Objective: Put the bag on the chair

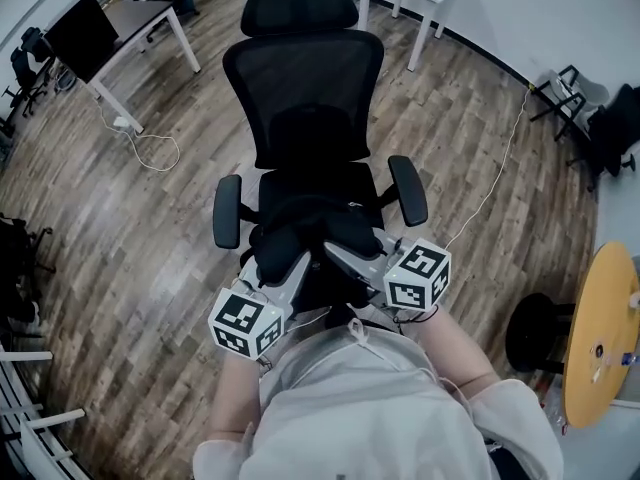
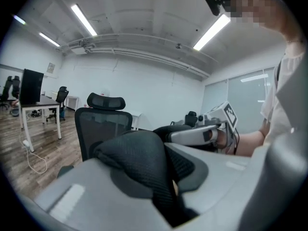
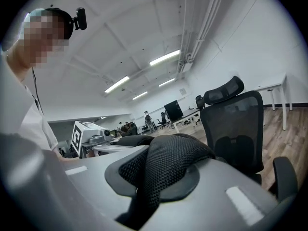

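the black bag [image 1: 305, 226] hangs between the two grippers, over the front edge of the seat of the chair [image 1: 300, 88] and between its armrests [image 1: 228, 211]. whether its underside already touches the seat i cannot tell, since the bag covers it. the left gripper [image 1: 292, 268] is clamped on a fold of the bag's mesh strap [image 2: 139, 158], with the fabric squeezed between its jaws in the left gripper view. the right gripper [image 1: 340, 253] pinches a second strap [image 3: 168, 162] the same way, jaws nearly together on the cloth.

the risks, as i judge them: each grip is on soft folded mesh rather than a stiff handle, so the fabric could creep out of one pair of jaws and the bag would drop on that side. let go this close to the front edge, the bag could tip forward and slide off onto the wooden floor [image 1: 120, 238]. an office chair of this kind likely swivels, so a push from the bag or a gripper against an armrest could turn it away.
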The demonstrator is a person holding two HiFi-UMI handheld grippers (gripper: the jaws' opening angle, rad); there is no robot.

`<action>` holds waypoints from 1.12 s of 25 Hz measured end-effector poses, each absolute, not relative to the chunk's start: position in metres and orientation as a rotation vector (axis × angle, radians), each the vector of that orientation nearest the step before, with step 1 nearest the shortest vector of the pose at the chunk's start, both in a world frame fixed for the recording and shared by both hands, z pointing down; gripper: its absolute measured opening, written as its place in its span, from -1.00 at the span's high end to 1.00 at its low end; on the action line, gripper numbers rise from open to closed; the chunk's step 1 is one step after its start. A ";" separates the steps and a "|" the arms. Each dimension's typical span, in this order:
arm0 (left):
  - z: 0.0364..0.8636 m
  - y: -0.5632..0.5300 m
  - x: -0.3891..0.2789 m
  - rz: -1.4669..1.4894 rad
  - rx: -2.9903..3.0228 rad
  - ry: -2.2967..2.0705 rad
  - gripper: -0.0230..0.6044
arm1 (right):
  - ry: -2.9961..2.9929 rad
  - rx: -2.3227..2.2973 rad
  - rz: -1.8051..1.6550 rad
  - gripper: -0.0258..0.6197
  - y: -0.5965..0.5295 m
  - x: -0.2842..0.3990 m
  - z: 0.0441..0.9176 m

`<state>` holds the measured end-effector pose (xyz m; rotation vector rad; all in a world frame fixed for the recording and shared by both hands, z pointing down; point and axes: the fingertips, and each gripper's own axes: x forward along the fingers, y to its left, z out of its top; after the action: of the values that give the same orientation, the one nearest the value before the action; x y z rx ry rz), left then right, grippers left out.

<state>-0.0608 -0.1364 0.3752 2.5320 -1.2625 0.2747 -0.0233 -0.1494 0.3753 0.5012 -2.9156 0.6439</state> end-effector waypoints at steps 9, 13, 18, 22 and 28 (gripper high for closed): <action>0.352 -0.255 -0.041 0.249 2.518 -1.327 0.70 | -2.949 0.440 0.600 0.76 -0.264 -0.002 0.348; 0.352 -0.290 -0.040 0.245 2.500 -1.309 0.70 | -2.941 0.462 0.619 0.76 -0.300 -0.002 0.345; 0.352 -0.336 -0.039 0.261 2.499 -1.284 0.70 | -2.926 0.487 0.640 0.76 -0.346 0.001 0.344; 0.350 -0.372 -0.043 0.278 2.519 -1.264 0.70 | -2.922 0.517 0.647 0.76 -0.384 -0.004 0.343; 0.357 -0.418 -0.053 0.311 2.511 -1.228 0.70 | -2.903 0.547 0.685 0.76 -0.429 -0.015 0.349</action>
<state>-0.0531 -0.4175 0.3571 2.5107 -1.2277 0.3108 -0.0149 -0.4286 0.3494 0.5466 -2.9026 0.6848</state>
